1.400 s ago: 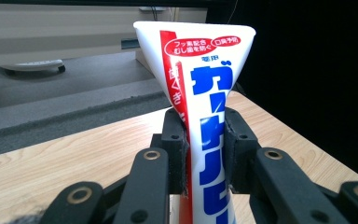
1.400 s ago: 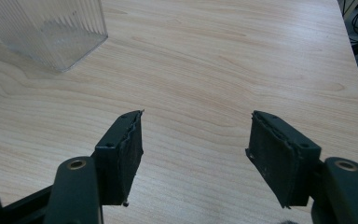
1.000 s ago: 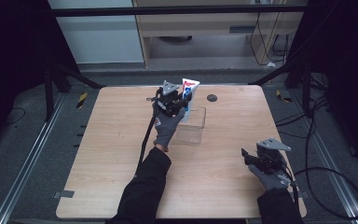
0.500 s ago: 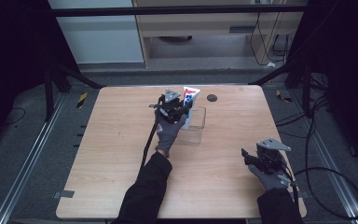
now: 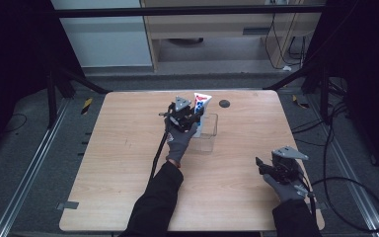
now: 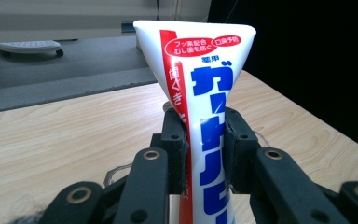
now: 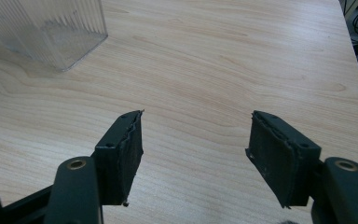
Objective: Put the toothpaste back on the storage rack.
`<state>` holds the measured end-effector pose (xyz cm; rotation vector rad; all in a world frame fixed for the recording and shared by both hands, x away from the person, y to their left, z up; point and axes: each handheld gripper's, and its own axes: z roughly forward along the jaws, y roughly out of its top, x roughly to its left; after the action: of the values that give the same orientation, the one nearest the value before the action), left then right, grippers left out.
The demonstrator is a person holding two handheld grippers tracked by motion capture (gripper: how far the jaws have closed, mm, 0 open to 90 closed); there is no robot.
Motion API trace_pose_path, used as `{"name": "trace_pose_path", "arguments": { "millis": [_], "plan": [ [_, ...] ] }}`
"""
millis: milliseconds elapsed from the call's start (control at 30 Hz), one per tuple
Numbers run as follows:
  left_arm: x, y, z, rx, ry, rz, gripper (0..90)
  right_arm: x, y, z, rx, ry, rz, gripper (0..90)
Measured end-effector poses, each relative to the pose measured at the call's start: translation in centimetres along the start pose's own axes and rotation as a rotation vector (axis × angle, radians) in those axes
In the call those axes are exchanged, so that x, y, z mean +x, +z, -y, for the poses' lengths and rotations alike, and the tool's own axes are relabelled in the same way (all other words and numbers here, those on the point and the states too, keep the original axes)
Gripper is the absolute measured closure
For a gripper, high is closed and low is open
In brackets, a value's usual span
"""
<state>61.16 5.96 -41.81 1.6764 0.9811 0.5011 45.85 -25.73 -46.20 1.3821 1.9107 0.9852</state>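
A white toothpaste tube (image 6: 203, 102) with red and blue print stands upright, its flat crimped end on top. My left gripper (image 6: 205, 149) is shut on its middle. In the high view the left gripper (image 5: 186, 117) holds the tube (image 5: 201, 104) over the left part of a clear plastic box (image 5: 208, 133) at the table's far middle; its lower end is hidden. My right gripper (image 5: 268, 166) rests near the front right of the table, open, and in its own view the right gripper (image 7: 196, 156) has bare wood between its pads.
The clear ribbed box (image 7: 46, 28) lies at the top left of the right gripper view, well away from that gripper. A small dark round disc (image 5: 224, 103) sits near the table's far edge. Cables trail off both grippers. The wooden table (image 5: 128, 163) is bare at left and front.
My left gripper has carried the tube slightly right and toward the box, bringing it more upright. The right gripper has stayed where it was.
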Motion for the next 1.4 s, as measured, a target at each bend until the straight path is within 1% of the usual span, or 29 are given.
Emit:
{"name": "trace_pose_path", "arguments": {
  "millis": [33, 267, 300, 333, 367, 433, 500, 533, 600, 700, 733, 800, 833, 867, 900, 933, 1033, 1067, 1133, 1200, 1267, 1300, 1333, 1367, 1400],
  "plan": [
    [0.0, 0.1, 0.2, -0.002, 0.008, -0.005, 72.7, 0.0, 0.0, 0.0, 0.001, -0.002, 0.0, 34.9],
    [-0.2, 0.2, 0.9, 0.001, 0.025, -0.008, 72.2, 0.0, 0.0, 0.0, 0.001, 0.0, 0.0, 34.9],
    [-0.2, 0.2, 0.9, 0.009, 0.034, -0.01, 72.0, 0.0, 0.0, 0.0, 0.002, -0.001, 0.0, 34.9],
    [-0.2, 0.2, 0.9, 0.009, 0.034, -0.01, 71.8, 0.0, 0.0, 0.0, 0.002, -0.001, 0.0, 34.9],
    [-0.3, 0.2, 1.1, 0.017, 0.048, -0.015, 71.7, 0.0, 0.0, 0.0, 0.005, 0.001, -0.001, 34.9],
    [-0.4, 0.2, 1.2, 0.023, 0.052, -0.016, 71.4, 0.1, 0.0, 0.0, 0.002, 0.0, -0.001, 34.9],
    [-0.8, 0.3, 1.6, 0.043, 0.073, -0.023, 71.3, 0.1, 0.0, 0.0, 0.0, 0.0, -0.001, 34.9],
    [-0.8, 0.3, 1.6, 0.043, 0.073, -0.023, 71.1, 0.1, 0.0, 0.0, 0.0, 0.0, -0.001, 34.9],
    [-1.1, 0.3, 1.7, 0.061, 0.094, -0.028, 70.9, 0.1, -0.1, 0.0, 0.002, 0.005, -0.004, 34.8],
    [-1.1, 0.2, 1.6, 0.074, 0.095, -0.021, 69.5, 0.1, -0.1, 0.0, 0.0, 0.002, -0.004, 34.8],
    [-1.1, 0.0, 1.6, 0.094, 0.089, -0.007, 66.9, 0.1, -0.1, 0.0, 0.001, 0.002, -0.005, 34.8],
    [-1.2, -0.1, 1.6, 0.114, 0.107, -0.017, 61.5, 0.1, -0.1, 0.0, 0.002, 0.004, -0.003, 34.8],
    [-1.2, -0.2, 1.6, 0.106, 0.106, -0.011, 59.0, 0.1, -0.1, -0.1, 0.003, 0.004, -0.003, 34.8],
    [-1.1, -0.4, 1.5, 0.094, 0.093, 0.002, 60.0, 0.1, -0.1, -0.1, 0.003, 0.004, -0.003, 34.8],
    [-1.1, -0.4, 1.5, 0.094, 0.093, 0.002, 60.7, 0.1, -0.1, -0.1, 0.003, 0.004, -0.003, 34.8],
    [-1.0, -0.8, 1.4, 0.082, 0.078, 0.005, 58.0, 0.1, -0.1, 0.0, 0.003, 0.002, 0.0, 34.8],
    [-0.9, -1.7, 1.2, 0.079, 0.082, 0.016, 48.6, 0.0, -0.1, 0.0, 0.003, 0.005, 0.0, 34.7],
    [-0.8, -2.1, 1.2, 0.072, 0.08, 0.026, 45.2, 0.0, -0.1, 0.0, 0.003, 0.004, 0.001, 34.7],
    [-0.7, -3.2, 1.0, 0.04, 0.087, 0.044, 41.4, 0.0, -0.2, 0.0, 0.002, 0.007, -0.001, 34.7],
    [-0.5, -4.3, 0.7, 0.02, 0.083, 0.072, 39.8, 0.0, -0.1, 0.0, 0.001, 0.007, 0.001, 34.6],
    [-0.3, -5.4, 0.4, 0.018, 0.085, 0.087, 37.5, 0.0, -0.1, 0.0, 0.001, 0.005, 0.003, 34.6],
    [-0.3, -5.4, 0.4, 0.018, 0.085, 0.087, 37.0, 0.0, -0.1, 0.0, 0.001, 0.007, 0.003, 34.5],
    [0.0, -6.5, 0.4, 0.027, 0.077, 0.106, 36.4, 0.0, -0.2, 0.0, 0.001, 0.008, 0.003, 34.4],
    [0.1, -7.2, 0.6, 0.043, 0.079, 0.108, 36.1, 0.0, -0.2, 0.0, -0.002, 0.006, 0.008, 34.4],
    [0.2, -7.8, 0.8, 0.053, 0.085, 0.102, 35.8, 0.0, -0.3, 0.0, -0.007, 0.011, 0.011, 34.3]
  ]
}}
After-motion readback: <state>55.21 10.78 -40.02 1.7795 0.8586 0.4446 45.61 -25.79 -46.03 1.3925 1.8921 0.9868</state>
